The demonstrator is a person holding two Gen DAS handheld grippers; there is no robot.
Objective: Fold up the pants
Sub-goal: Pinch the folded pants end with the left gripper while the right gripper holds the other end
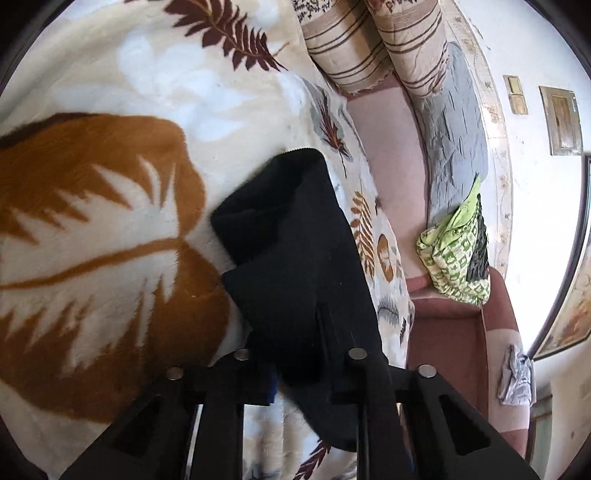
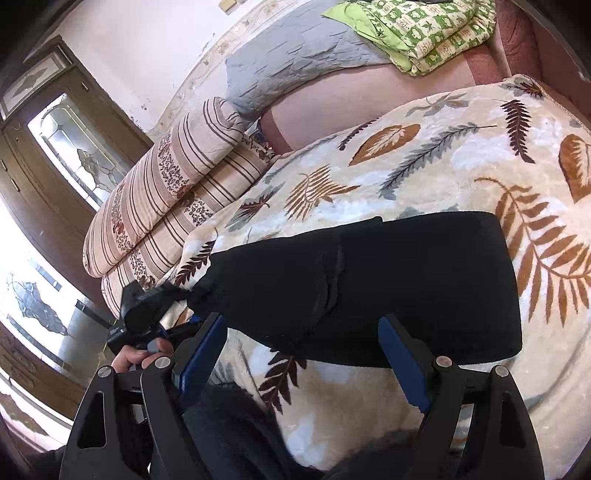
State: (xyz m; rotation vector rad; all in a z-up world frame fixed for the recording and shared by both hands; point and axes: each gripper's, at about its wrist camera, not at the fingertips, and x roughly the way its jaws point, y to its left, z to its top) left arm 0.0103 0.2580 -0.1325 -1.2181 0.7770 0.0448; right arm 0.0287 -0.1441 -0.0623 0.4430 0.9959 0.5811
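Note:
The black pants (image 1: 295, 258) lie folded in a thick bundle on the leaf-patterned blanket (image 1: 110, 221). In the left wrist view my left gripper (image 1: 301, 369) is shut on the near end of the pants, and the cloth covers the fingertips. In the right wrist view the pants (image 2: 388, 284) lie crosswise on the blanket (image 2: 406, 166). My right gripper (image 2: 306, 343) is open and empty just in front of the bundle's near edge, blue pads (image 2: 402, 354) wide apart. The left gripper (image 2: 147, 302) shows at the bundle's left end.
Two striped bolsters (image 2: 166, 192) lie along the blanket's far side. A grey quilt (image 2: 295, 62) and a green patterned cloth (image 2: 424, 33) rest on the pink sofa (image 2: 351, 107). A wooden door with glass (image 2: 66, 140) stands at the left.

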